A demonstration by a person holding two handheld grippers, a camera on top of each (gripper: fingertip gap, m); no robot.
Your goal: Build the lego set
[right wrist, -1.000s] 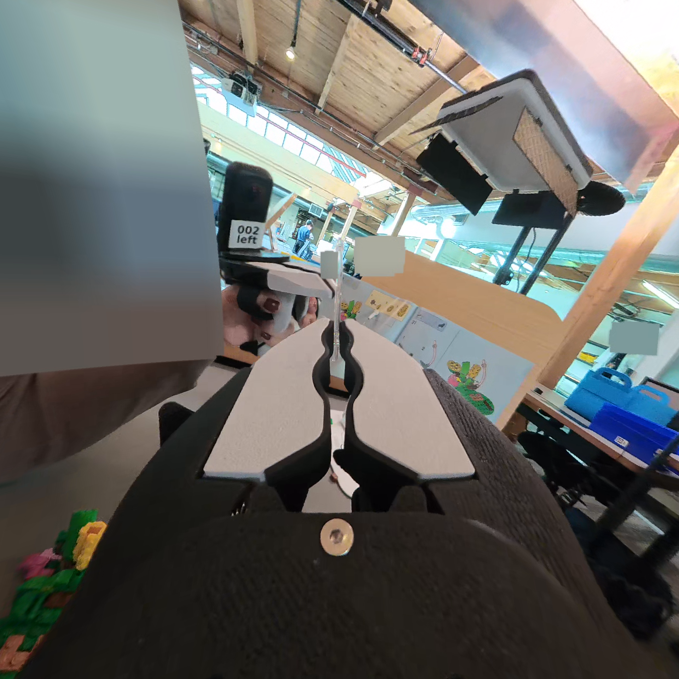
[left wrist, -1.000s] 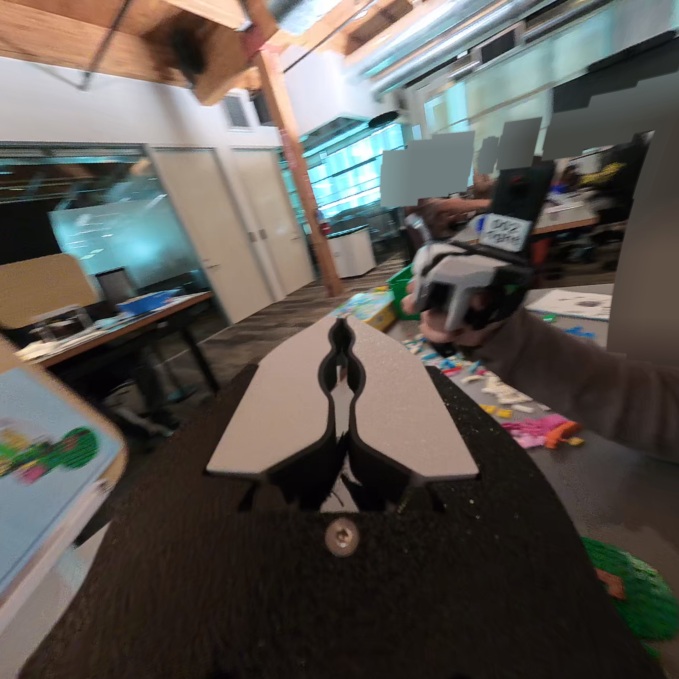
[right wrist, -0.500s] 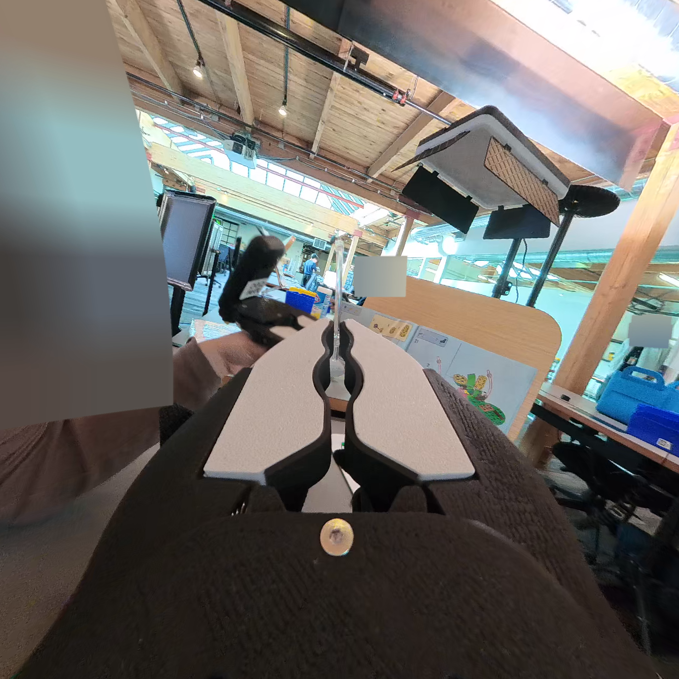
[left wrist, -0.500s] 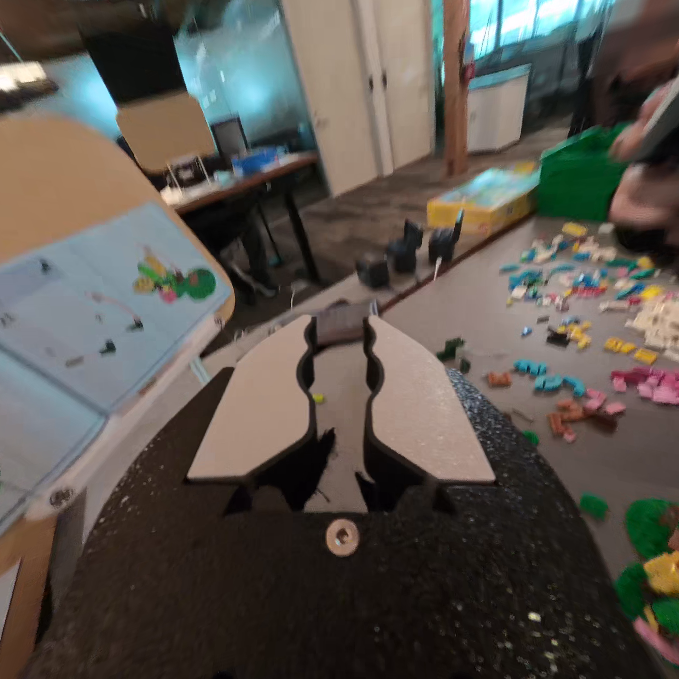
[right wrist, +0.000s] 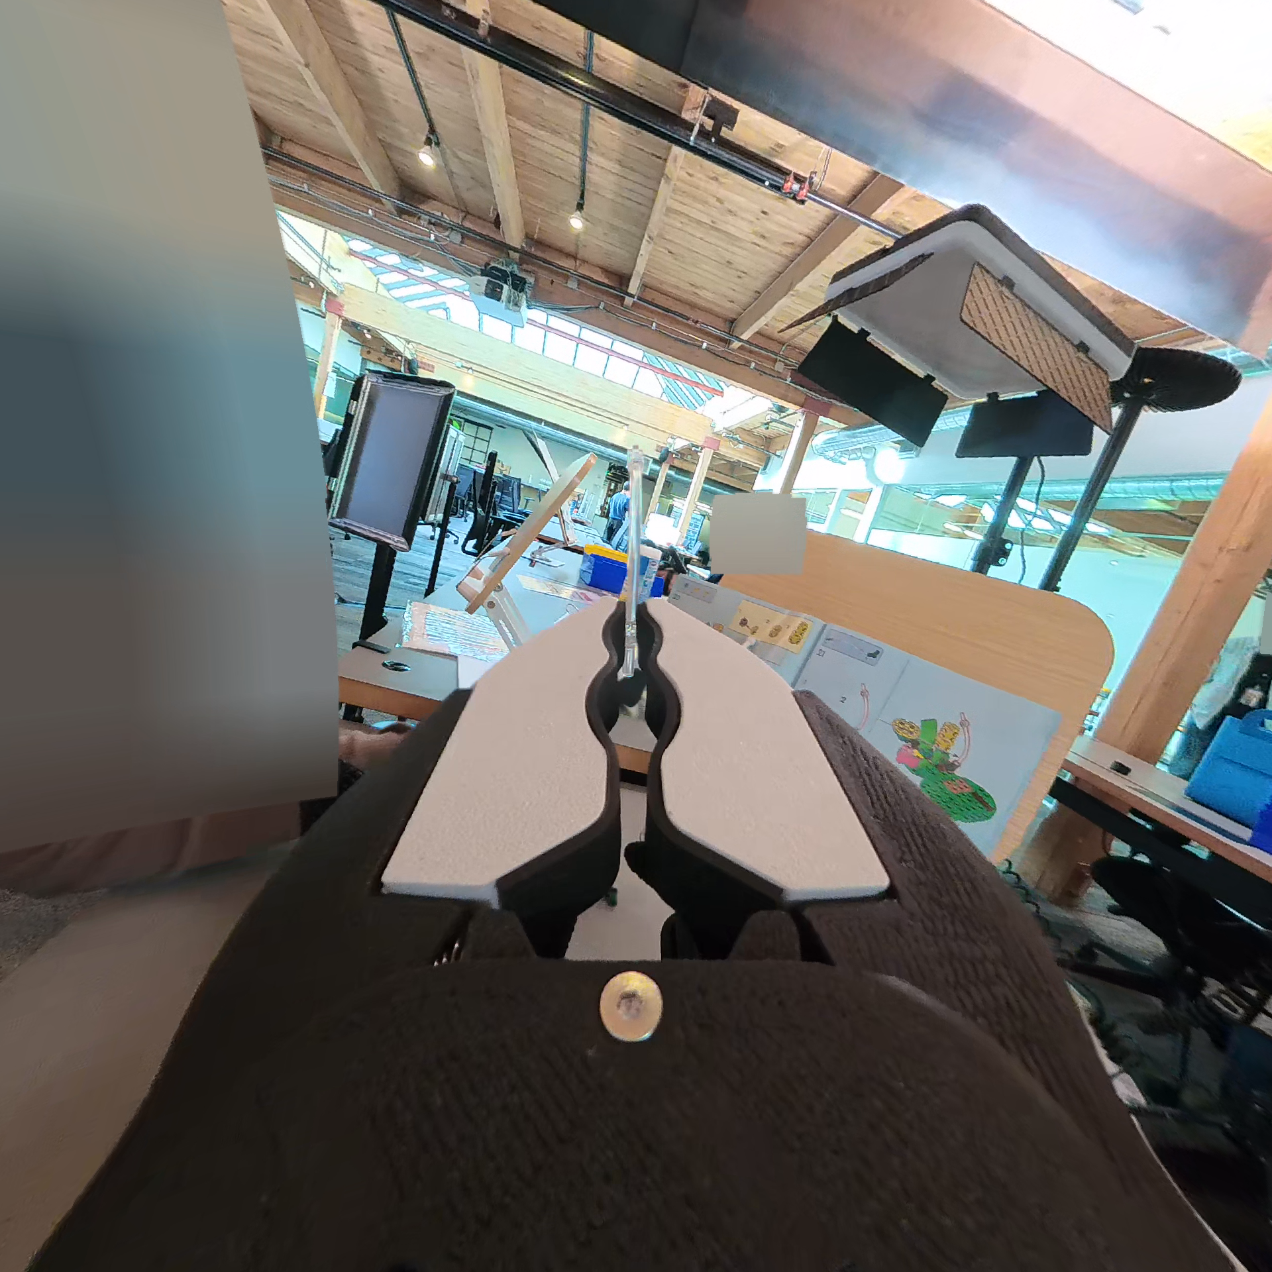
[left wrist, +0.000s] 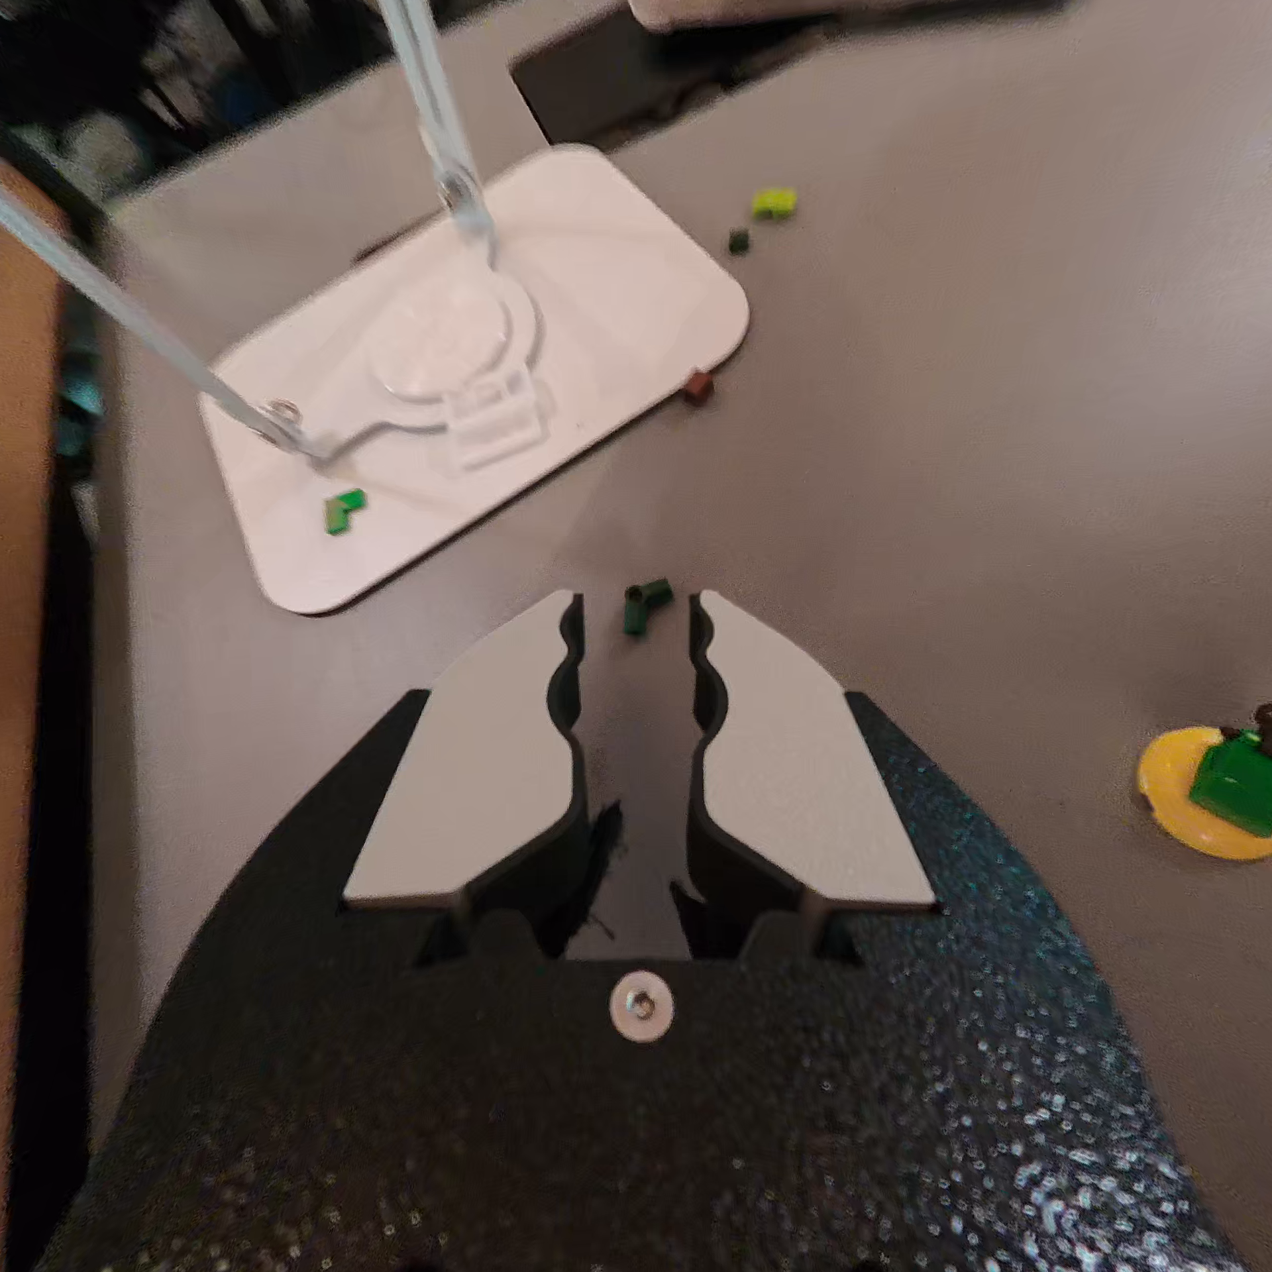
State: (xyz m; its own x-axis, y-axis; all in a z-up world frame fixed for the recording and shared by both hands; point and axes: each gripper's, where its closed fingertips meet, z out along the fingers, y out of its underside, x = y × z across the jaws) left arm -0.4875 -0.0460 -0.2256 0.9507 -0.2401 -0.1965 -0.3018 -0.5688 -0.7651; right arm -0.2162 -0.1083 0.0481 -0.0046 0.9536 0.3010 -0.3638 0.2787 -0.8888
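My left gripper (left wrist: pixel 634 600) is open and points down at the grey table (left wrist: pixel 963 447). A small dark green bent lego piece (left wrist: pixel 645 607) lies on the table just ahead of the gap between its fingertips, not gripped. My right gripper (right wrist: pixel 632 609) is raised toward the room and is shut on a thin clear rod (right wrist: pixel 632 544) that sticks up from between its tips. The instruction booklet (right wrist: pixel 915 716) leans on a wooden board at the right of the right wrist view.
A white base plate (left wrist: pixel 619 289) with clear stand arms lies ahead on the left, with a green L-shaped piece (left wrist: pixel 344 513) on it. Lime (left wrist: pixel 774 204), dark green (left wrist: pixel 738 241) and brown (left wrist: pixel 698 385) pieces lie nearby. A yellow round piece with a green brick (left wrist: pixel 1218 791) sits at the right. The left gripper's tips are roughly 40 cm from the right gripper's. To the white base plate (left wrist: pixel 619 289): left tips about 15 cm, right tips about 45 cm.
My left gripper has opened and swung down from facing the room to facing the table. My right gripper still holds the clear rod, and the left gripper has left its view.
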